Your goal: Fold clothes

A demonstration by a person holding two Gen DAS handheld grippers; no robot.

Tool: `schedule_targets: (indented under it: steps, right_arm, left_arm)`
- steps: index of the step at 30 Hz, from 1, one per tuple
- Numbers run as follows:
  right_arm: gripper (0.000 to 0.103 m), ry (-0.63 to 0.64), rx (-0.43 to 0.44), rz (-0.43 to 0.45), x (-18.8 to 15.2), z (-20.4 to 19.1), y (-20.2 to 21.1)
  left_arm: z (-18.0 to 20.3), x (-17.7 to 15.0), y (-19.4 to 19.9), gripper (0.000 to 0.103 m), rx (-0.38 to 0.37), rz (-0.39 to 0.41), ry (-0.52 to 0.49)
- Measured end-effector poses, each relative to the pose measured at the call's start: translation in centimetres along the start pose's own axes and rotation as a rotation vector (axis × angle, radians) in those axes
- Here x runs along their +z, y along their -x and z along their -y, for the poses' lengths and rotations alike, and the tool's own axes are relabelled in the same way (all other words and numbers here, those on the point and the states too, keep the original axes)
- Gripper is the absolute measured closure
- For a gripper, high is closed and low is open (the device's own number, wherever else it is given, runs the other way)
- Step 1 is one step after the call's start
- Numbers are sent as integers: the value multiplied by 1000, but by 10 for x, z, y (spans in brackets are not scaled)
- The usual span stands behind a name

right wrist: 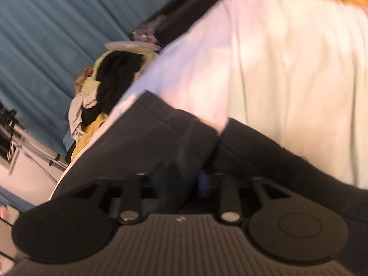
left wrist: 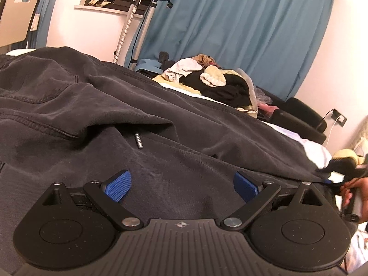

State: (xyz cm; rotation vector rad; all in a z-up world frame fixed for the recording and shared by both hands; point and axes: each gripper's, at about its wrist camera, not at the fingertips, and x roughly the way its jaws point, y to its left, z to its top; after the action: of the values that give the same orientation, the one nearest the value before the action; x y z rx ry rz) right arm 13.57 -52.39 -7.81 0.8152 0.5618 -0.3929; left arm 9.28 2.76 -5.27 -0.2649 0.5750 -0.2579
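Observation:
Dark grey trousers (left wrist: 96,105) lie spread over the white bed sheet (left wrist: 315,149), a metal zip pull (left wrist: 139,140) showing near the fly. My left gripper (left wrist: 181,185) hovers low over the cloth, its blue pads (left wrist: 118,187) wide apart and open with nothing between them. In the blurred right wrist view, my right gripper (right wrist: 181,179) is shut on a fold of the trousers (right wrist: 161,138) at their hem end, lifted slightly off the sheet (right wrist: 276,69). The right gripper (left wrist: 340,168) and a hand (left wrist: 354,191) appear at the far right of the left wrist view.
A pile of mixed clothes (left wrist: 214,80) sits at the far end of the bed, also the clothes pile (right wrist: 103,92) in the right view. Blue curtains (left wrist: 241,27) hang behind. A garment steamer pole (left wrist: 128,20) and a chair (left wrist: 16,16) stand beyond the bed.

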Motion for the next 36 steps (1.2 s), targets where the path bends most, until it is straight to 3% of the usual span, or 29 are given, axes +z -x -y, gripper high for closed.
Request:
schedule_targets:
  steps: [5,12,19,24,28,33,36]
  right_arm:
    - [56,106,35,43,-25,-32,42]
    - [45,257,198,35,-66,-88,89]
    - [45,402,289,-66,-128,-123,85]
    - [45,511,325,-111,-162,-143,77]
    - [44,598,354,-147,-190,-158,71]
    - [38,606,355,-200,-203,-175,48]
    - [34,633,372,-199,-211,-185,41]
  left_arm:
    - [-3,1,2,6,17,-7,-9]
    - [-2,2,11,6,36,1,-18]
    - [-4,6,24,6,87,20,-13]
    - [-18,40,34,6,158,29,-115]
    - [-69,96,43,6,236,23,-157]
    - [-164,159,30,6,487,5,-185]
    - [-218,183,14,8,592,-13,-169]
